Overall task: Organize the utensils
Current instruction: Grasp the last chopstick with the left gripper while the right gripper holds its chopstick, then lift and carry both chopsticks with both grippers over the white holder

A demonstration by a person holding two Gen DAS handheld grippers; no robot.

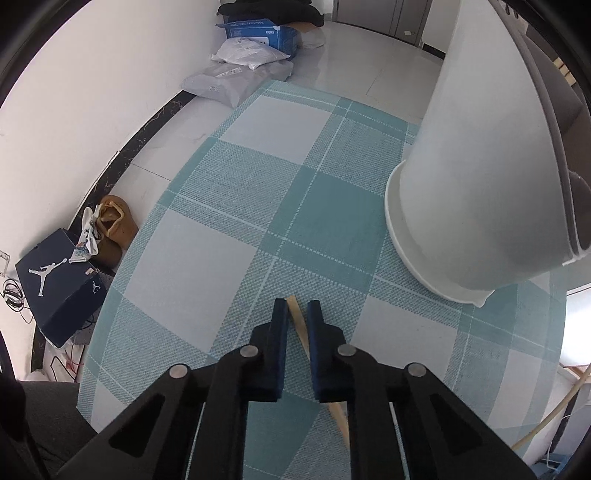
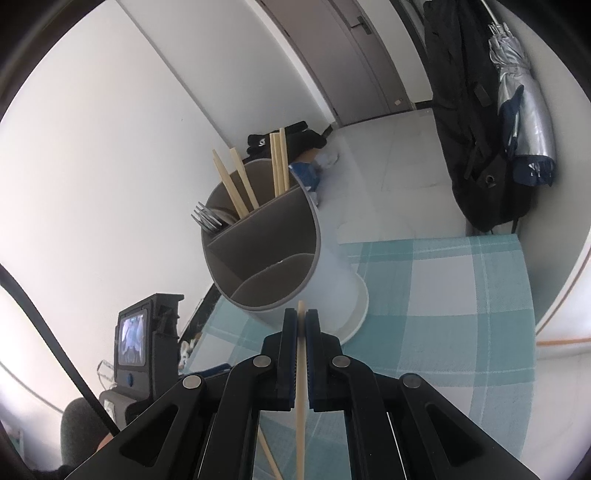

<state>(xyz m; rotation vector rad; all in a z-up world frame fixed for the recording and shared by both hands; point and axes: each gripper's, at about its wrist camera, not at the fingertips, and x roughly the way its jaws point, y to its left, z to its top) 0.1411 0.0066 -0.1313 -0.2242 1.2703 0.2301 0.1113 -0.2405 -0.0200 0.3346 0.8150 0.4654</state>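
Chopstick heading for the holder

Our right gripper (image 2: pixel 301 321) pinches a light, stiff chopstick (image 2: pixel 301 387) near its end; left gripper (image 1: pixel 298 314), jaws narrow, seemingly empty.

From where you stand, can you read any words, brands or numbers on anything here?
No words read clearly.
Dark blue shoebox: no lettering legible, only a white jumping-figure logo.
Blue cardboard box: white print on the flap, too blurred to read.
White parcel bags: labels too small to read.
Black garment on the floor: a small white mark, unreadable.
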